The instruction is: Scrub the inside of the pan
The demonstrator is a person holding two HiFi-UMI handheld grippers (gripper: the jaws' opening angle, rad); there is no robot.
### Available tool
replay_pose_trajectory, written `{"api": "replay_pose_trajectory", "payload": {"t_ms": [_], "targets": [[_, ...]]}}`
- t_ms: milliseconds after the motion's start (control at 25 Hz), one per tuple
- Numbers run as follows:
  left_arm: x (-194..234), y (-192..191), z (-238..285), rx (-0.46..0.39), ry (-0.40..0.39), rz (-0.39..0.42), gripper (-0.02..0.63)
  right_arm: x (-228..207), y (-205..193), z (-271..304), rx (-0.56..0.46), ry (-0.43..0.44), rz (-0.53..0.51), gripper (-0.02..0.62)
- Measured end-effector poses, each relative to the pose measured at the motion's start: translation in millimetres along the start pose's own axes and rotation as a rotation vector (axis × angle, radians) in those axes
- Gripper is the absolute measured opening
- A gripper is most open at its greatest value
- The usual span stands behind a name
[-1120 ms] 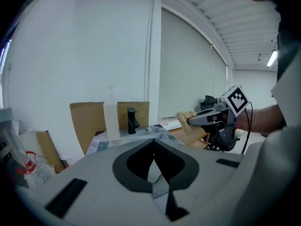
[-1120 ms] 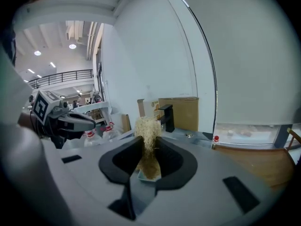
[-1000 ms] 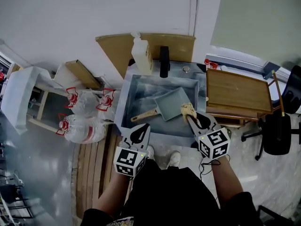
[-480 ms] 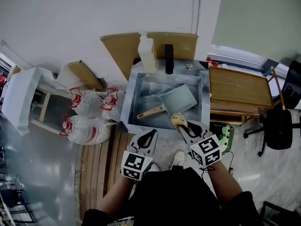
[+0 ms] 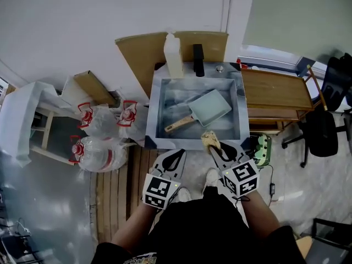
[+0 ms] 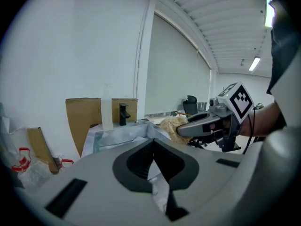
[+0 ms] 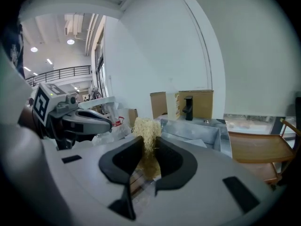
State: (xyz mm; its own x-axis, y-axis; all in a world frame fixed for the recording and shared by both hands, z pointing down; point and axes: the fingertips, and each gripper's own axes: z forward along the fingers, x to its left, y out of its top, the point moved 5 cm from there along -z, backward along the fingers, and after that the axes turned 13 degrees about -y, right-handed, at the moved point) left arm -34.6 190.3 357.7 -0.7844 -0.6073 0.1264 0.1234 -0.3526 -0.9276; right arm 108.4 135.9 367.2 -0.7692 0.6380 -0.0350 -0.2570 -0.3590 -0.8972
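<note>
While pan (image 5: pixel 212 106) lies grey, wooden-handled | right gripper (image 7: pixel 149 141) pinches scrubber (image 7: pixel 146 126) | left gripper (image 6: pixel 154 143) pressed together

no legible text, labels or numbers

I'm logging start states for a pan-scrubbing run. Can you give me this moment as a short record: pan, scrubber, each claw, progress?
pan: square, wooden handle, lying inside the sink
scrubber: tan fibrous wad, near the sink's front rim, apart from the pan
right claw: shut on the scrubber
left claw: shut, empty, in front of the sink
progress: scrubbing not yet begun
</note>
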Motion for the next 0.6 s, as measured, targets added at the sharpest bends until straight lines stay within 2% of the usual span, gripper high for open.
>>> {"api": "replay_pose_trajectory", "payload": {"t_ms": [280,600], "targets": [[1,-18,-23,-0.006,-0.045,-0.014,0.009,26,-13,-15,0.011,-0.068,0.019,0.097],[0,-25,-36,-0.015,-0.075,-0.010,0.009,43,-19,-25,0.007,-0.102,0.025,0.097]]}}
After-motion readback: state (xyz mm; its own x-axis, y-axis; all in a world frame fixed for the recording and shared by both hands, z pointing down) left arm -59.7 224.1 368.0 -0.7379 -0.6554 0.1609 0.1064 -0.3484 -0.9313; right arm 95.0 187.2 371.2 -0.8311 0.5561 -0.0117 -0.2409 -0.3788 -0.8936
